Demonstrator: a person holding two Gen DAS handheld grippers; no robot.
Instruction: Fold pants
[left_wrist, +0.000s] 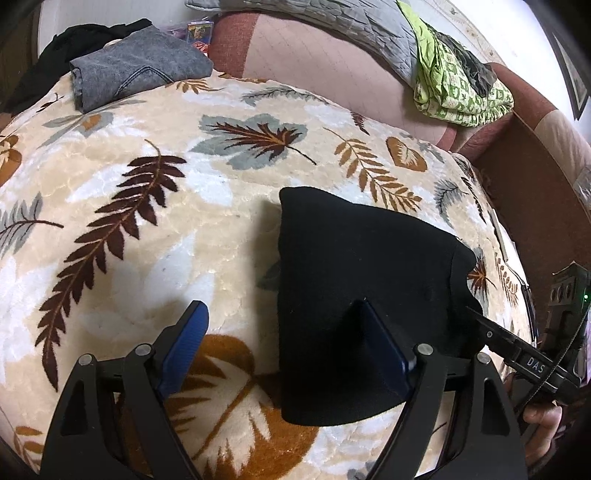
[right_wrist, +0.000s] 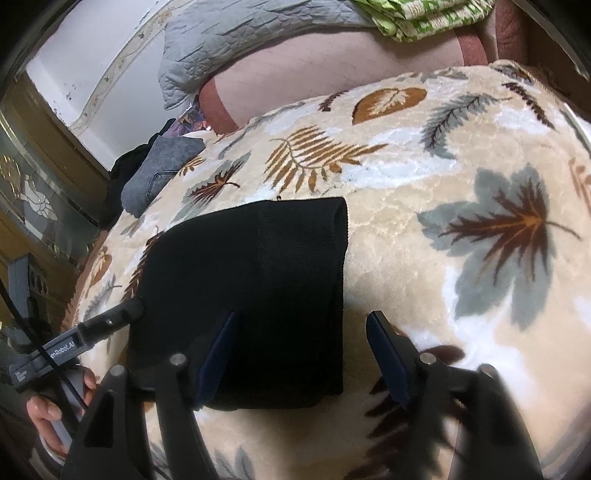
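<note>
Hidden or unclear: the near edge of the black pants (left_wrist: 369, 295) sits behind the gripper fingers in both views; their fabric is so dark that fold lines hardly show, apart from 1 ribbed band in the right wrist view. The black garment (left_wrist: 33, 74) at the far left is cut off by the frame edge. A hand (right_wrist: 55, 413) on the left gripper's handle shows only in part.
Pants, place: 1 folded black bundle lying flat on the leaf-patterned blanket (left_wrist: 147, 240), near both grippers.
Pants, axis: the long side runs from near to far; the far end is a squared edge, and the fold line lies on the right side in the right wrist view.
Left gripper (left_wrist: 280, 315): jaws wide apart, holding nothing; the right finger is over the pants, the left over bare blanket.
Right gripper (right_wrist: 304, 323): jaws wide apart, holding nothing; the left finger is over the pants, the right over bare blanket.
Counts: 2 grippers, 1 black pants, 1 folded grey garment (left_wrist: 140, 70) at the far left, 1 green patterned cloth (left_wrist: 458, 88) at the far right, 1 grey quilt (left_wrist: 332, 26) along the far side.
</note>
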